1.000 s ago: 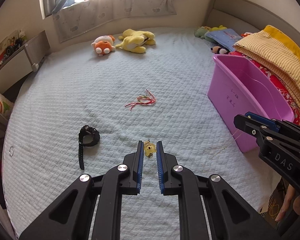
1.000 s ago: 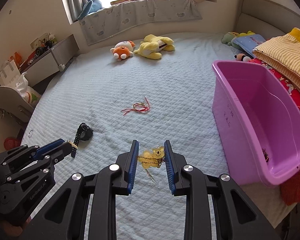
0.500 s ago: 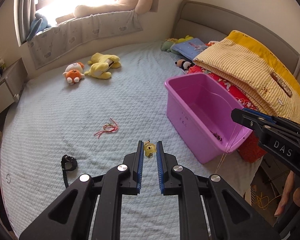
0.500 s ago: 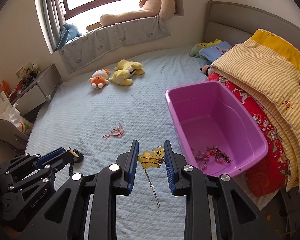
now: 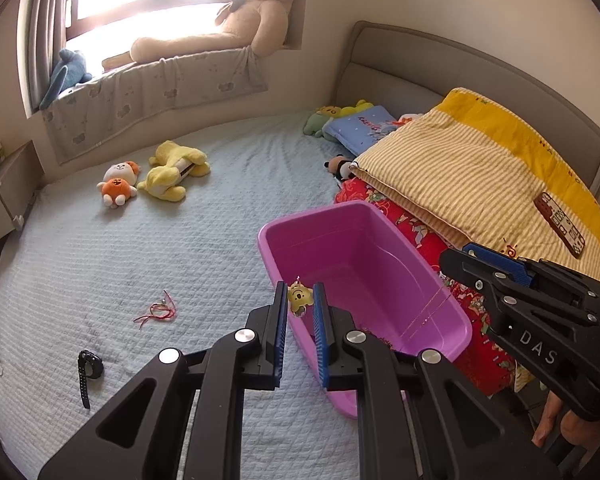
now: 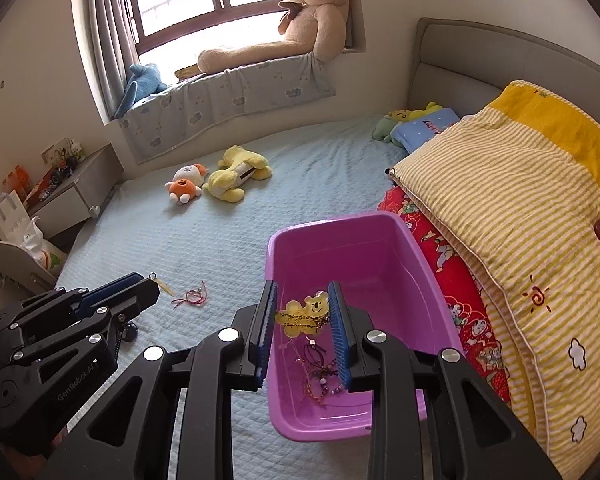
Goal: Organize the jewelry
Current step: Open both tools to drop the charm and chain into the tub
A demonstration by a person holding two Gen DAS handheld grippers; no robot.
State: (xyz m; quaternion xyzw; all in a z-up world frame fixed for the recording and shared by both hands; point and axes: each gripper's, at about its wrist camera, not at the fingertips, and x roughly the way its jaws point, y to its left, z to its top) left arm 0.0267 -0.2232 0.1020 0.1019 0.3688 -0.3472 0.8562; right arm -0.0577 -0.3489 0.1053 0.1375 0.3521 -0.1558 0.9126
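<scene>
On the pale blue quilted bedspread (image 5: 140, 248), furthest left, lies one black watch (image 5: 88, 368) with a ribbed strap, and a little beyond it one tangle of thin red cord (image 5: 156, 312). Two soft plush toys sit further back, one orange-and-white (image 5: 118, 188) and one floppy yellow (image 5: 176, 174). The left gripper (image 5: 300, 306), matte black with ridged blue pads, is clamped on a small glossy yellow bear charm (image 5: 300, 298), held above the near corner of the tub. The smooth, rounded purple plastic tub (image 6: 396, 240) stands on the bed against a red printed cloth (image 6: 440, 256); a heap of dark beaded strands (image 6: 320, 376) lies on its floor. The right gripper (image 6: 304, 320) pinches a second, flat translucent yellow bear charm (image 6: 304, 312) wrapped in fine gold chain, directly over the tub's inside. A hair-thin chain (image 5: 432, 304) runs from the right gripper's tip down into the tub. Rightmost is one folded yellow striped quilt (image 6: 500, 200).
</scene>
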